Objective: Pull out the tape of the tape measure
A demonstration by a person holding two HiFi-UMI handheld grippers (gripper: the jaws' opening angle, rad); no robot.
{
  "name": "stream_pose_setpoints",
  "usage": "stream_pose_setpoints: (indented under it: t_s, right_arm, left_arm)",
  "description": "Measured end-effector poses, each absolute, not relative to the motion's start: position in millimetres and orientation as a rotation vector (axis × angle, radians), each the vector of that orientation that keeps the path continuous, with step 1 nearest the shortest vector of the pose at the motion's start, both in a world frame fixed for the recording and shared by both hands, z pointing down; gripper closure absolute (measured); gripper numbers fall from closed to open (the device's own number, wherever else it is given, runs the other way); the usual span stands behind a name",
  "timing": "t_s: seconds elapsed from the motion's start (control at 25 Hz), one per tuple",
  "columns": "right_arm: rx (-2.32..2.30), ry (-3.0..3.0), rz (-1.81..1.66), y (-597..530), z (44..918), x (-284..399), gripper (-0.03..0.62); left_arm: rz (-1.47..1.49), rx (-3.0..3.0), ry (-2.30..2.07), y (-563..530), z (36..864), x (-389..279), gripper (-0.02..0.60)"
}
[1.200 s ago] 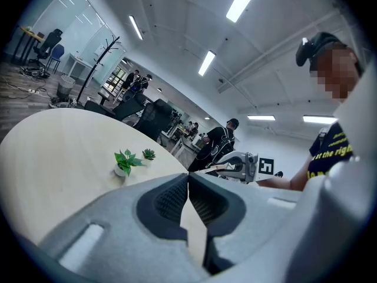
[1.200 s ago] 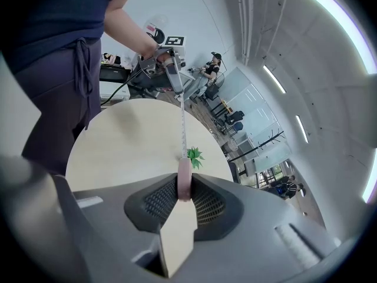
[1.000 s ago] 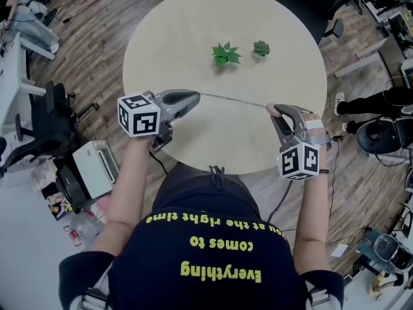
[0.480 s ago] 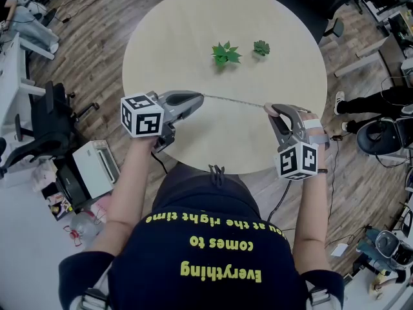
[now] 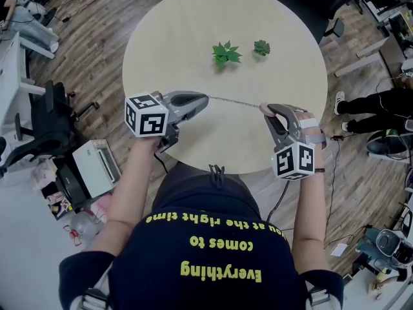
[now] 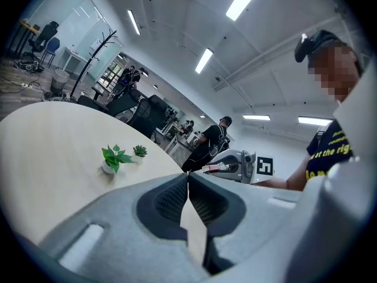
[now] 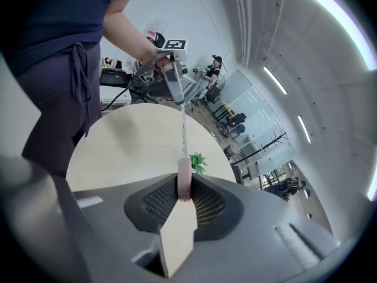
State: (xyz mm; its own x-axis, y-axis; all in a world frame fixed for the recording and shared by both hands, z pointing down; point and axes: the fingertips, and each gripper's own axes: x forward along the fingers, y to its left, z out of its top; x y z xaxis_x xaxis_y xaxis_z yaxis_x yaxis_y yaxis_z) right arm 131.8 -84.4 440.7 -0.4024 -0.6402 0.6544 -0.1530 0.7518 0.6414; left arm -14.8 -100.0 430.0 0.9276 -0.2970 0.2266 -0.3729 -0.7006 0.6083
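Note:
Over the near part of the round table, a thin steel tape stretches in the air between my two grippers. My left gripper is shut on the tape's free end. My right gripper is shut on the small pink tape measure case, which sits edge-on between its ribbed pads. In the right gripper view the tape runs straight up to the left gripper. In the left gripper view the jaws are pressed together, the tape too thin to make out, and the right gripper is ahead.
Two small potted plants stand on the far half of the table. A white box and a black chair are on the floor to the left. Another person's legs show at the right.
The two grippers have drifted a little toward each other, left one rightward and right one leftward, so the stretch of tape between them is shorter. Both grips are unchanged.

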Motion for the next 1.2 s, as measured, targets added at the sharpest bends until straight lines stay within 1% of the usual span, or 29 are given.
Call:
stream_pose_setpoints:
  t_s: [1.2]
  right_arm:
    - [0.588, -1.991, -0.615, -82.8, 440.2, 108.4, 0.511]
  left_arm:
    - [0.144, 2.402, -0.418, -92.3, 428.3, 2.8, 0.574]
